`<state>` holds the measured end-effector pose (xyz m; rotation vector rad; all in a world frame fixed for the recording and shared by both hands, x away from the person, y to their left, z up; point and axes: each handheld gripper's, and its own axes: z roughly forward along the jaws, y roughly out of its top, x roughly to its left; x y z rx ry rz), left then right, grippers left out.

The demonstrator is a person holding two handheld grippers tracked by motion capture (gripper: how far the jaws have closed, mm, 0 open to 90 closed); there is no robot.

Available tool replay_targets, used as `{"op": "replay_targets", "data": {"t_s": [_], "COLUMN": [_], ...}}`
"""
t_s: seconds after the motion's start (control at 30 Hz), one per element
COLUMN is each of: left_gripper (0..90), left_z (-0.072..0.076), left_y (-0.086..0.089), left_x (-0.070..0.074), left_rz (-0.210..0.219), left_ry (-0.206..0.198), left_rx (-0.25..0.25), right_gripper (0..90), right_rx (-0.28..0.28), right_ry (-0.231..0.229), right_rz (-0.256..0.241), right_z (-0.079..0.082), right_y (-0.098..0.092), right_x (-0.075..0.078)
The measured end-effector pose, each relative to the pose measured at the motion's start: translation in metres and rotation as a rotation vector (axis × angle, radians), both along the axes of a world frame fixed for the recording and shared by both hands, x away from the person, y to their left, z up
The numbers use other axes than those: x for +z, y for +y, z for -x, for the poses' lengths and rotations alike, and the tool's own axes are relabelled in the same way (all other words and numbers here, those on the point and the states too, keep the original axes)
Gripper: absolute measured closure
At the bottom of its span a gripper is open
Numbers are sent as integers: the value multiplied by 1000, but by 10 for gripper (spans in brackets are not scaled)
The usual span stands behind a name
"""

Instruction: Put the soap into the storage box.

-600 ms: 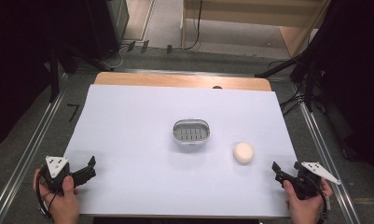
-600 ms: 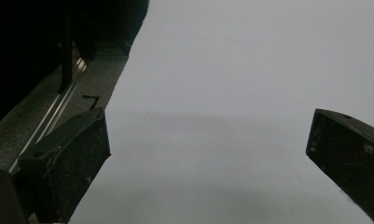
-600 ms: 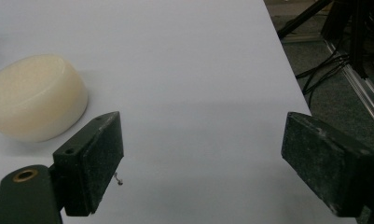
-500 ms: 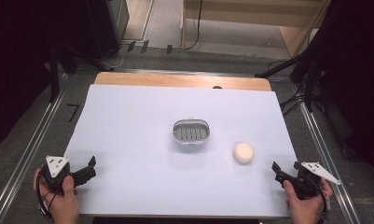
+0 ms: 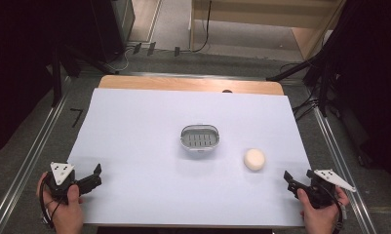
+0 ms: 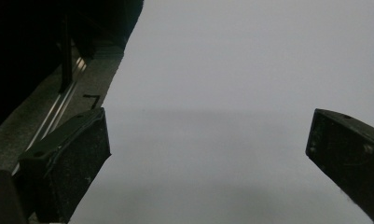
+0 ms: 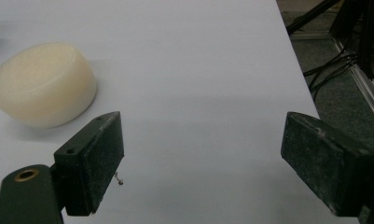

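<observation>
Two grippers: my left gripper (image 5: 91, 176) and right gripper (image 5: 291, 181) both gape, holding nothing.
Soap (image 5: 254, 159): just ahead-left of my right gripper, nearer it.
Dish (image 5: 199, 138): centre of table (image 5: 134, 126).

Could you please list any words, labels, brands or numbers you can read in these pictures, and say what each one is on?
There is no readable text.
The soap is plain.
The metal dish bears no lettering that can be made out.
The white table cover is unprinted.
A black mark on the floor forms no readable letter.
</observation>
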<state>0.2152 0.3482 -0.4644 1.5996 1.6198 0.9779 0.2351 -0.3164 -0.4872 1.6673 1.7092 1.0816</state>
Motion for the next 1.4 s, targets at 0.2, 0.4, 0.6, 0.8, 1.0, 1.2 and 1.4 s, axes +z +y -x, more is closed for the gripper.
{"op": "replay_targets", "data": {"t_s": [0.2, 0.4, 0.6, 0.8, 1.0, 1.2, 1.4], "left_gripper": [2, 2, 2, 2, 2, 2, 2], "left_z": [-3, 0, -4, -5, -1, -4, -4], "left_y": [-2, -1, -3, -5, -5, -7, -7], "left_x": [-1, 0, -1, -2, -1, -2, -2], "left_rz": [-21, -7, -35, -55, -58, -75, -79], "left_ry": [24, -6, 32, 42, 5, 31, 29], "left_rx": [-20, -9, 49, 39, 58, 79, 65], "right_gripper": [141, 139, 141, 141, 141, 141, 141], "right_rx": [7, 9, -2, 25, 63, 88, 113], "right_ry": [2, 8, 4, 19, 38, 44, 48], "right_rz": [10, 6, -30, -21, -15, -16, -19], "right_z": [1, 1, -3, -6, -12, -17, -23], "right_y": [2, 1, -5, 3, 18, 30, 42], "right_x": [0, 1, 9, 13, 19, 22, 25]}}
